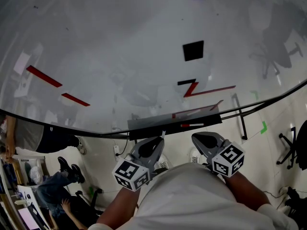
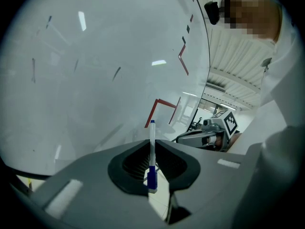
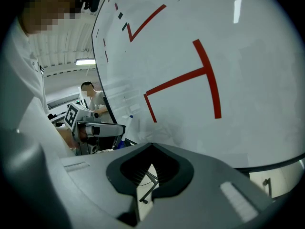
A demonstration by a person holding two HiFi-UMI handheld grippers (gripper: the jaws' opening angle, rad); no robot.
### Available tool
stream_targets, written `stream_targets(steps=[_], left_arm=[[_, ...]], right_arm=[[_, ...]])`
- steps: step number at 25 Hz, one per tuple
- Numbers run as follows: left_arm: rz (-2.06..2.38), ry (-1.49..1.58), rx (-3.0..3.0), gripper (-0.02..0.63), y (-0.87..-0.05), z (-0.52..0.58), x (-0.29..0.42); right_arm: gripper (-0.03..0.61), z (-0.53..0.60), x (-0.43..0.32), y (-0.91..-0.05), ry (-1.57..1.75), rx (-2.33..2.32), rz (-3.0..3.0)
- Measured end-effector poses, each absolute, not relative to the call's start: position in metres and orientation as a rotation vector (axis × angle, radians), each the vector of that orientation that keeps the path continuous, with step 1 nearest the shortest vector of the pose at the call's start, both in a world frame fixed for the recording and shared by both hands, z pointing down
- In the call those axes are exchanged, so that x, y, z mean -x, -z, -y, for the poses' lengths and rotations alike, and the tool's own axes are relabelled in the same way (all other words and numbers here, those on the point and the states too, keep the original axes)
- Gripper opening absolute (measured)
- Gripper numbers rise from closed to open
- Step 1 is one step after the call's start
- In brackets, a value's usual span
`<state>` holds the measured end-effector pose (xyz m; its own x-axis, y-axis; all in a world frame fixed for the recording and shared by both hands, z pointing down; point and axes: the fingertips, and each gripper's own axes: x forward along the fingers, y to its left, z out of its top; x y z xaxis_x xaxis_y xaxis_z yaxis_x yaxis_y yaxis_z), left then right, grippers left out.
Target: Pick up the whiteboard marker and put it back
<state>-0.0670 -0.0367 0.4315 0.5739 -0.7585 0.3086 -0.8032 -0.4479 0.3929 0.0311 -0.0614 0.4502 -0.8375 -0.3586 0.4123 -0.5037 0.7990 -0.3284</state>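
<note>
The left gripper (image 1: 154, 141) is clenched on the marker (image 2: 152, 152), which stands upright between its jaws in the middle of the left gripper view: a white barrel with a blue band at its lower end and a small blue tip at the top. In the right gripper view the marker (image 3: 127, 126) shows again, at the left of the frame, sticking out of the left gripper (image 3: 97, 129) toward the whiteboard (image 3: 190, 27). The right gripper (image 3: 150, 168) has its jaws drawn together with nothing between them; only floor (image 3: 143, 187) shows through the slit between the pads. In the head view both grippers sit low in the frame, side by side and apart, the right gripper (image 1: 199, 139) to the right of the left, both pointing up at the tray (image 1: 153, 125) along the whiteboard's (image 1: 120, 37) lower edge. A thin red pen-like thing (image 1: 192, 125) lies on the tray, just above the gap between the grippers. The whiteboard fills the upper part of the head view and carries red marks (image 1: 44, 76) at left and centre and a black square (image 1: 193, 51) above centre. A person (image 3: 91, 95) sits in the background at the left of the right gripper view.
</note>
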Motion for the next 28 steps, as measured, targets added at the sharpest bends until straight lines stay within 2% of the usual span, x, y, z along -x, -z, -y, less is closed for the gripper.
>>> stream_targets(steps=[11,21,28], left_arm=[[1.271,-0.208,-2.338,0.052,-0.437,0.040,0.070],[1.346,-0.759,-2.488,0.052,-0.470,0.042,0.074],[1.329,-0.935,-2.540,0.052,-0.476,0.041,0.070]], right_arm=[[0.002,0.063,-0.030,-0.450,-0.610,-0.654,2.655],[0.002,0.062,-0.032,-0.452,-0.619,-0.661,2.652],[0.002,0.063,-0.035,-0.453,-0.626,-0.674,2.653]])
